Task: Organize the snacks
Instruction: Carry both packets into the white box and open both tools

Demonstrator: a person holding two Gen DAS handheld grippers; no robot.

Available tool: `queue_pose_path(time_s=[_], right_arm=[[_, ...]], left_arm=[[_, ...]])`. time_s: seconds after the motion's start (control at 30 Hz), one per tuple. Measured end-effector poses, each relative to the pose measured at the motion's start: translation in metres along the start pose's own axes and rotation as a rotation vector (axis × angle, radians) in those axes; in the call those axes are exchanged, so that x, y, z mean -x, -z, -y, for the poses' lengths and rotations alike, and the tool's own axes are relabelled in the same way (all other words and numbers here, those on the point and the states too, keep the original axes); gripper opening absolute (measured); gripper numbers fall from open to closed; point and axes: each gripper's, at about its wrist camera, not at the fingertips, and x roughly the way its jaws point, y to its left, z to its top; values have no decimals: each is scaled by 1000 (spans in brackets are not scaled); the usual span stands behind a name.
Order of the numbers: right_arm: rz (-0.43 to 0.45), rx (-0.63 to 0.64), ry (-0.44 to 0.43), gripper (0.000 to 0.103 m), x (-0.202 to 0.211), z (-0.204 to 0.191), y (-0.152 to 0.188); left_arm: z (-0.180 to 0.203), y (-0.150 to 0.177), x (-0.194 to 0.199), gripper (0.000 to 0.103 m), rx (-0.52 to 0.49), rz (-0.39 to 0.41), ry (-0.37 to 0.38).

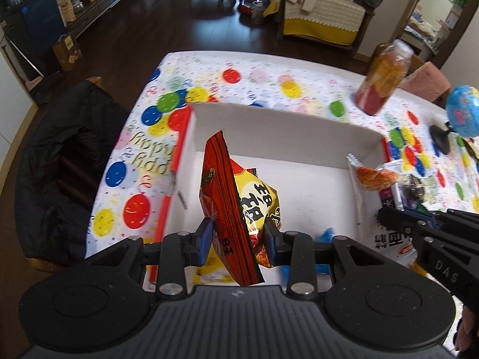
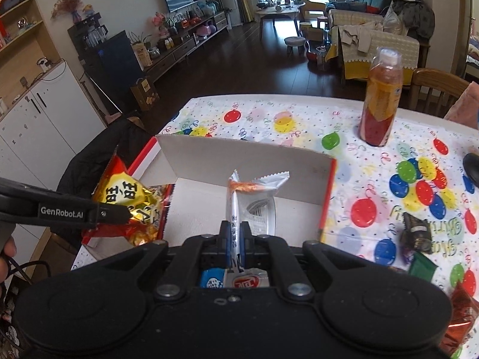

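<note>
Left wrist: left gripper (image 1: 238, 236) clamps red-yellow snack bag (image 1: 236, 197) | right gripper (image 2: 235, 240) pinches white packet (image 2: 254, 206)

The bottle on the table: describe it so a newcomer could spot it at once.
Start at the balloon-print tablecloth, then look past the white box toward the far right corner. The bottle stands there upright and alone: clear plastic, white cap, orange label over red contents, the only tall item among flat snack packets.

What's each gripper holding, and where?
Left gripper: red-and-gold snack bag, clamped near its lower end. Right gripper: white snack packet, pinched by its lower edge.
</note>
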Motion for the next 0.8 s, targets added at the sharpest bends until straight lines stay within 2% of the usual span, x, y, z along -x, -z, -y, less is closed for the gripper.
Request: queue_pose_path(time_s=[0.2, 0.5, 0.63, 0.8], right_arm=[[-37, -17, 14, 4, -25, -2, 2], [-77, -28, 38, 5, -47, -4, 11], [-81, -38, 50, 15, -49, -3, 16], [-77, -54, 39, 19, -44, 1, 19]], left_arm=[[-10, -2, -20, 35, -9, -31, -11], [0, -1, -49, 36, -57, -74, -14], [5, 3, -57, 37, -76, -92, -16], [8, 4, -59, 39, -82, -95, -6]])
